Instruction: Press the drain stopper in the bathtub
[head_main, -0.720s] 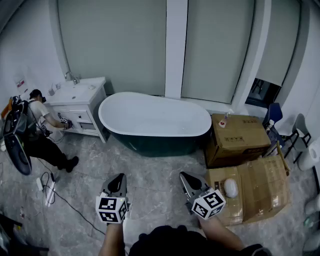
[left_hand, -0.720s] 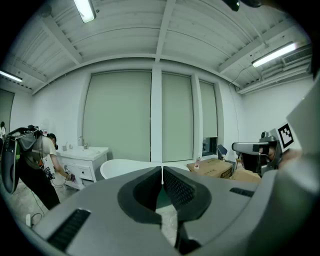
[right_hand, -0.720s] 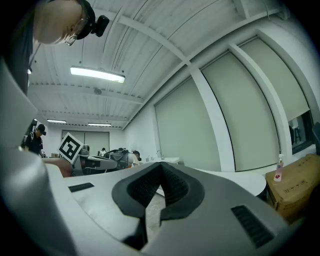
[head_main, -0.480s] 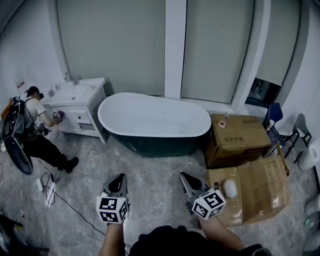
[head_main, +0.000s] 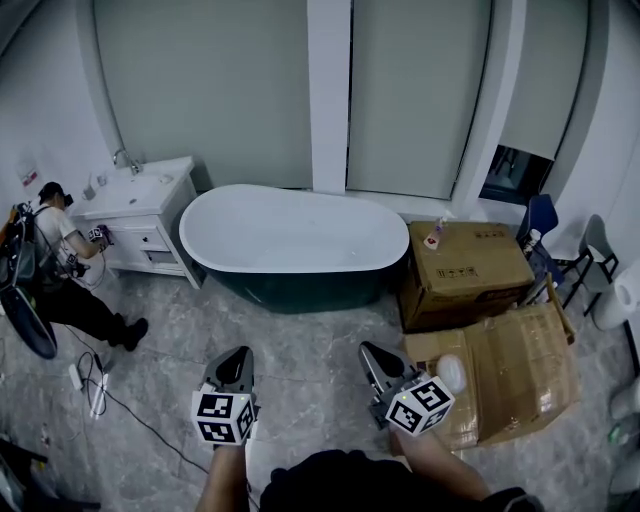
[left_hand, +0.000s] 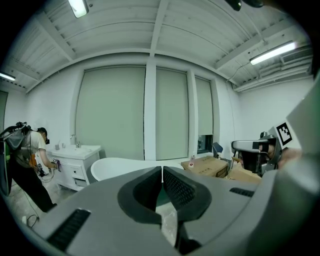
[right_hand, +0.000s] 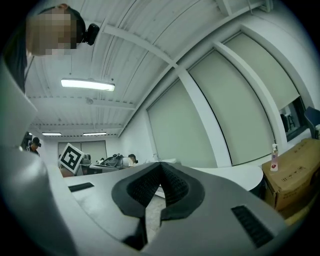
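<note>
I am holding the left claw (head_main: 238, 354) and the right claw (head_main: 371, 351) side by side above the grey stone floor (head_main: 305, 345), both pointing toward 12 o'clock. In the left gripper view its two jaws are pressing together at the tips with nothing between them. In the right gripper view it is the same: the jaws are meeting at the tips and pinching nothing.

The bathtub (head_main: 300, 288) is standing at 12 o'clock, well apart from both claws, white inside and dark outside, in front of the tall covered windows. From here I am not seeing the drain stopper inside it.

At 10 o'clock a white washbasin cabinet (head_main: 140, 215) is standing just beside the end of the bathtub, and a person (head_main: 62, 270) is crouching in front of it. At 2 o'clock a closed cardboard box (head_main: 465, 272) is sitting near the other end of the tub, with a small bottle (head_main: 433, 235) on top. A second, flatter cardboard box (head_main: 520, 375) is lying at 3 o'clock, near the right claw, and a white rounded object (head_main: 450, 373) is resting on it.
</note>
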